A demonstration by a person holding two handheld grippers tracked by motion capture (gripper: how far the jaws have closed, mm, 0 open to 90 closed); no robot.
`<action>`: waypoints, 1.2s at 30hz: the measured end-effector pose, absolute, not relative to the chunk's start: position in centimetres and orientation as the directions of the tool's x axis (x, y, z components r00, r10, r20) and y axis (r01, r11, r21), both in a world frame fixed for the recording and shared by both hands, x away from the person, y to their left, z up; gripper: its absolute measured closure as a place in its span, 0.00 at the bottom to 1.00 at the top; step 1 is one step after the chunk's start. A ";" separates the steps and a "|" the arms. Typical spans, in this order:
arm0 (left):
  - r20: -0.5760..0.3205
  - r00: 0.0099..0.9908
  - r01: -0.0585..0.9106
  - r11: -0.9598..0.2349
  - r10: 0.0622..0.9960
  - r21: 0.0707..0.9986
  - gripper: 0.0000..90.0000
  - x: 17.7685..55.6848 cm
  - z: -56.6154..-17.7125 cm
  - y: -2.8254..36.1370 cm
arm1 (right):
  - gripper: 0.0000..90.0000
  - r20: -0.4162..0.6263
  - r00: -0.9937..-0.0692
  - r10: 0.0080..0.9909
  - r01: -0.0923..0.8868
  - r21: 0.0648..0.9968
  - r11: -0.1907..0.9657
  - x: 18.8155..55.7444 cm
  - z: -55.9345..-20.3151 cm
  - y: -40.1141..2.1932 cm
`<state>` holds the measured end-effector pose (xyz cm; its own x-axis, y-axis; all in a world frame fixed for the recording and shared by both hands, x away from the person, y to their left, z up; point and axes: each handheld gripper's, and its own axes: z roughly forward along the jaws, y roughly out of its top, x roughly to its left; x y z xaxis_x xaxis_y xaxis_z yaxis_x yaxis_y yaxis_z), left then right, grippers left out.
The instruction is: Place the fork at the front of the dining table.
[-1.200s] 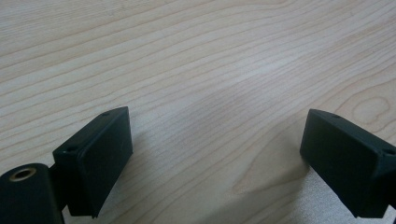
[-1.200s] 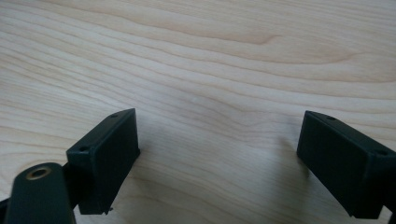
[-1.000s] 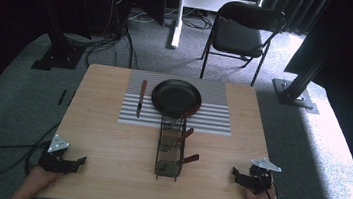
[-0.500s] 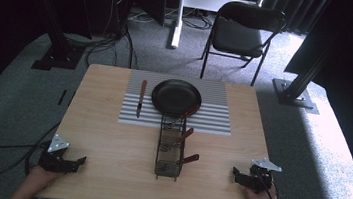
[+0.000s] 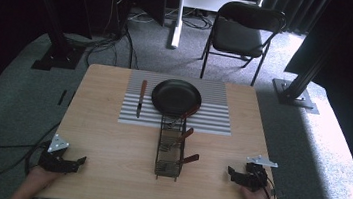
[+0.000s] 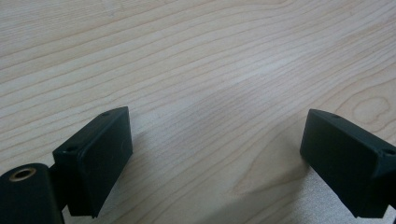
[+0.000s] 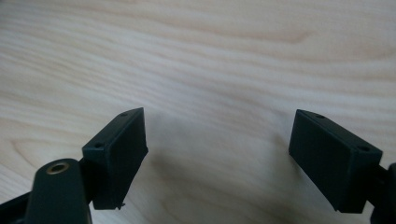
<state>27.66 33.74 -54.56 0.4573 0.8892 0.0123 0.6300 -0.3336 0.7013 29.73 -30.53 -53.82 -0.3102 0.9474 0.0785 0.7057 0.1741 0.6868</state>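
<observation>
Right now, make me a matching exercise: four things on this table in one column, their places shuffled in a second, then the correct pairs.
Things
1. black pan
2. knife
3. wire rack
4. right gripper

Places
A. middle of the table, holding brown-handled utensils
B. near right corner of the table
C. left part of the striped mat, lying flat
D. centre of the striped mat, far side

Pairs: 1-D, 2-C, 3-A, 4-B

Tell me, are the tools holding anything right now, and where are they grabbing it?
Nothing is held. The left tool and the right tool both stand open over the bare wooden table, with nothing between their jaws.
</observation>
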 end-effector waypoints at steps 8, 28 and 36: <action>0.012 0.458 0.630 -0.334 0.889 0.701 0.10 27.7 -54.6 33.7 | 0.22 0.140 -0.368 0.919 0.676 0.719 0.161 31.0 -51.4 -29.0; 0.012 0.458 0.630 -0.334 0.889 0.702 0.10 27.7 -54.6 33.7 | 0.25 0.199 -0.525 0.827 0.578 0.797 0.175 34.9 -45.1 -23.8; 0.012 0.457 0.630 -0.333 0.889 0.702 0.10 27.7 -54.6 33.7 | 0.27 0.214 -0.577 0.789 0.540 0.824 0.171 36.7 -42.6 -21.5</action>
<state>27.67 33.74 -54.57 0.4573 0.8892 0.0121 0.6298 -0.3334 0.7016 36.73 -21.46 -42.60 -0.5766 0.7886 0.2136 0.5396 0.1713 0.8243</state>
